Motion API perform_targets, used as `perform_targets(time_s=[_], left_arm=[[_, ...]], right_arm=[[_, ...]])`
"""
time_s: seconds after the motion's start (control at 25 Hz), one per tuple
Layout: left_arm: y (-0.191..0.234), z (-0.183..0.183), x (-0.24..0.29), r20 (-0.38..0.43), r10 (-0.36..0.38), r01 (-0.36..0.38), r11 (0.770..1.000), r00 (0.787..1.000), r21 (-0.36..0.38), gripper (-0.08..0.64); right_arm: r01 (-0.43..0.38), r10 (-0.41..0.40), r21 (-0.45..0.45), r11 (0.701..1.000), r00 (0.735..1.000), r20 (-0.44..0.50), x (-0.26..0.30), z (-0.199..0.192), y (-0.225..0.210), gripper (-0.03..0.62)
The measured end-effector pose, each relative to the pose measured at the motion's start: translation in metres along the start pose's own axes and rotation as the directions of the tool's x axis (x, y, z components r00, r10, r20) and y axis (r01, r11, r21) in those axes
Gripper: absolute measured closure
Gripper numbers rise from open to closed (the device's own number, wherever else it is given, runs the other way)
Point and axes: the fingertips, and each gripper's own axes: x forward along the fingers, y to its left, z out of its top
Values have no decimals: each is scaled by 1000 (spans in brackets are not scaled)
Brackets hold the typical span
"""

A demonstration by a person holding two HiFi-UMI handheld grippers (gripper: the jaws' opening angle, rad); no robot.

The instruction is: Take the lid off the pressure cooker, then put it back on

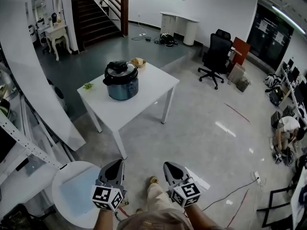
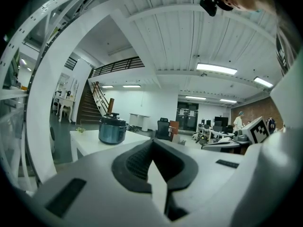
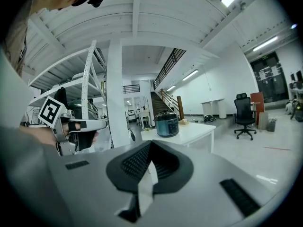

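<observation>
A wide, open workroom spreads ahead of the two grippers. Its pale glossy floor (image 1: pixel 206 128) runs from under them toward the far wall, turning dark grey-green further out on the left gripper's side. Far ahead on that same side a dark staircase (image 1: pixel 93 13) climbs away. Close on the outer side of the left gripper stands a white metal shelving rack (image 1: pixel 19 128), and a round white top (image 1: pixel 72 190) sits just beside that gripper.

The white table (image 1: pixel 148 87) stands well ahead of both grippers, turned cornerwise to them, with bare floor between. Beyond it, toward the right gripper's side, is a black office chair (image 1: pixel 216 56). Further back a white desk (image 1: pixel 180 23) stands against the wall. A person (image 1: pixel 288 128) crouches low, far out to the right.

The pressure cooker (image 1: pixel 122 83) stands upright on the table's far-left part, well apart from both grippers. Its body is blue-grey and its dark lid (image 1: pixel 120 70) is seated on top. Any print on its front is too small to read.

The left gripper (image 1: pixel 117 163) and right gripper (image 1: pixel 171 166) are held low, side by side, noses toward the table. Each has its jaws closed tight, pads pressed together on nothing.

The only clear print is the black-and-white square pattern on the left marker cube (image 1: pixel 106 197) and the right marker cube (image 1: pixel 187 193).

A green sprig (image 1: pixel 88 86) lies near the table's left corner. A small tan thing (image 1: pixel 138 62) sits just behind the cooker.
</observation>
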Motion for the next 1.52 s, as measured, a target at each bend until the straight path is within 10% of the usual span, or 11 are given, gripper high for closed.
perform_targets(time_s=[1.52], left_arm=[[116, 71, 279, 52, 200, -202, 979, 978, 32, 558]], right_arm=[[-243, 243, -15, 970, 970, -31, 271, 86, -192, 597]])
